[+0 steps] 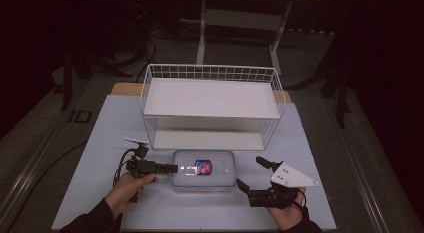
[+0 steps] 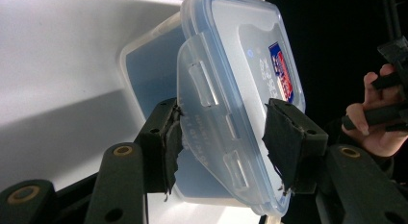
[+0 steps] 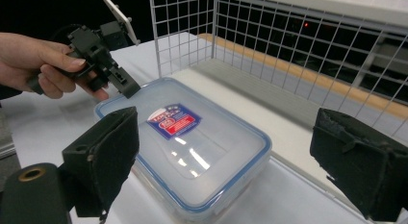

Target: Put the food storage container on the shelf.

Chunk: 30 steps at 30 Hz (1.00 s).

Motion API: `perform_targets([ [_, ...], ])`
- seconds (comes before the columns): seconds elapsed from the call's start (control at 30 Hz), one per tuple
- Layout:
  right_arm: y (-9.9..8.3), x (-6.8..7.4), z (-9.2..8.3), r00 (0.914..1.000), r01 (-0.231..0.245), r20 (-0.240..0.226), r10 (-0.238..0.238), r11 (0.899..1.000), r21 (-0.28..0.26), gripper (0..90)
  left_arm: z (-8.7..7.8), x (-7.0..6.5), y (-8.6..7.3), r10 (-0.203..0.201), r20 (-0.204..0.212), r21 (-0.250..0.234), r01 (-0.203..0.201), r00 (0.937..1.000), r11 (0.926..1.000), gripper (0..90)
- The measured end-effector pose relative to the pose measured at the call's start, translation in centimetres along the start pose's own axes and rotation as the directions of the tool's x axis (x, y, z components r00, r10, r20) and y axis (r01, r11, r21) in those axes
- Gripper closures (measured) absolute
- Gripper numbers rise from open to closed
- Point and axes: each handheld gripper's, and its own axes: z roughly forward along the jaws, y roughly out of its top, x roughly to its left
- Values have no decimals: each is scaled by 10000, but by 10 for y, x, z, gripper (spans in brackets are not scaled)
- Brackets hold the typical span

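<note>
A clear plastic box (image 1: 204, 169) with a blue-rimmed lid and a red and blue label lies flat on the table in front of the wire rack. My left gripper (image 1: 175, 168) is level at the box's left end. In the left gripper view my left gripper (image 2: 223, 142) has its two pads against the sides of the lid's latch flap (image 2: 207, 104). My right gripper (image 1: 250, 172) rests near the box's front right corner, apart from it. In the right gripper view my right gripper (image 3: 231, 161) stands wide open, with the box (image 3: 192, 142) just beyond the pads and the left gripper (image 3: 127, 87) at its far end.
A white two-level wire rack (image 1: 210, 98) stands behind the box, and its mesh side (image 3: 192, 31) is close to the box's far edge. The pale table top (image 1: 110, 133) extends left and right of the rack. A dark floor with stands and cables surrounds the table.
</note>
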Motion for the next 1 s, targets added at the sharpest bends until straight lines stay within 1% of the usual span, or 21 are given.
perform_targets([
  [0.1,-2,-3,2,9998,-177,-84,178,9998,116,99,-1,-1,0,94,26,28,-94,10000,10000,489],
  [0.13,-3,-4,3,9996,-239,-140,241,9996,142,108,-2,-2,-1,200,8,40,-200,9998,9998,496],
  [0.23,-7,-7,8,9982,-478,-335,491,9981,399,112,-5,-9,-3,581,8,70,-581,9983,9983,524],
  [0.27,-8,-8,10,9974,-573,-408,595,9970,519,113,-6,-11,-4,841,-56,98,-840,9964,9964,528],
  [0.33,-11,-9,14,9956,-753,-512,790,9946,713,113,-8,-14,-6,1045,-51,145,-1044,9945,9944,544],
  [0.37,-12,-10,16,9941,-882,-559,931,9926,836,114,-9,-16,-7,1210,-33,161,-1210,9926,9925,551],
  [0.43,-14,-14,19,9903,-1162,-638,1231,9878,1033,132,-10,-17,-9,1353,3,193,-1353,9908,9906,561],
  [0.5,-17,-18,21,9830,-1575,-759,1673,9801,1207,135,-11,-19,-11,1547,27,179,-1547,9880,9878,568],
  [0.57,-20,-23,23,9739,-1972,-861,2102,9705,1389,136,-12,-21,-12,1689,23,185,-1689,9856,9855,574],
  [0.6,-20,-23,23,9739,-1972,-861,2102,9705,1389,136,-12,-21,-12,1689,23,185,-1689,9856,9855,576],
  [0.63,-22,-26,25,9698,-2143,-858,2285,9654,1487,136,-13,-22,-14,1877,20,209,-1877,9822,9820,576],
  [0.67,-27,-32,29,9535,-2668,-927,2869,9460,1841,142,-13,-23,-15,1905,35,211,-1905,9817,9815,579],
  [0.7,-28,-34,30,9485,-2785,-984,3010,9408,1929,162,-13,-23,-16,1956,58,206,-1957,9807,9804,581],
  [0.73,-31,-36,33,9357,-3033,-1174,3327,9286,2139,166,-13,-23,-17,1976,68,163,-1977,9803,9801,582],
  [0.77,-33,-37,35,9281,-3195,-1207,3523,9198,2278,178,-13,-23,-18,1979,94,123,-1980,9802,9801,583],
  [0.8,-35,-39,37,9191,-3306,-1362,3699,9115,2448,201,-13,-23,-18,1965,113,126,-1967,9804,9804,585],
  [0.83,-37,-41,40,9095,-3457,-1426,3906,9009,2626,204,-13,-24,-19,2010,130,141,-2012,9795,9794,586],
  [0.9,-41,-43,44,8915,-3701,-1568,4251,8828,2892,230,-14,-25,-20,2087,111,142,-2088,9779,9778,587],
  [0.93,-42,-44,46,8860,-3764,-1588,4357,8757,3024,236,-14,-26,-21,2161,77,142,-2162,9763,9763,587],
  [0.97,-43,-45,47,8810,-3825,-1622,4445,8708,3089,256,-14,-27,-21,2211,42,154,-2211,9752,9751,587],
  [1.0,-45,-46,49,8696,-3920,-1768,4610,8623,3206,265,-14,-28,-22,2272,29,174,-2272,9738,9737,587],
])
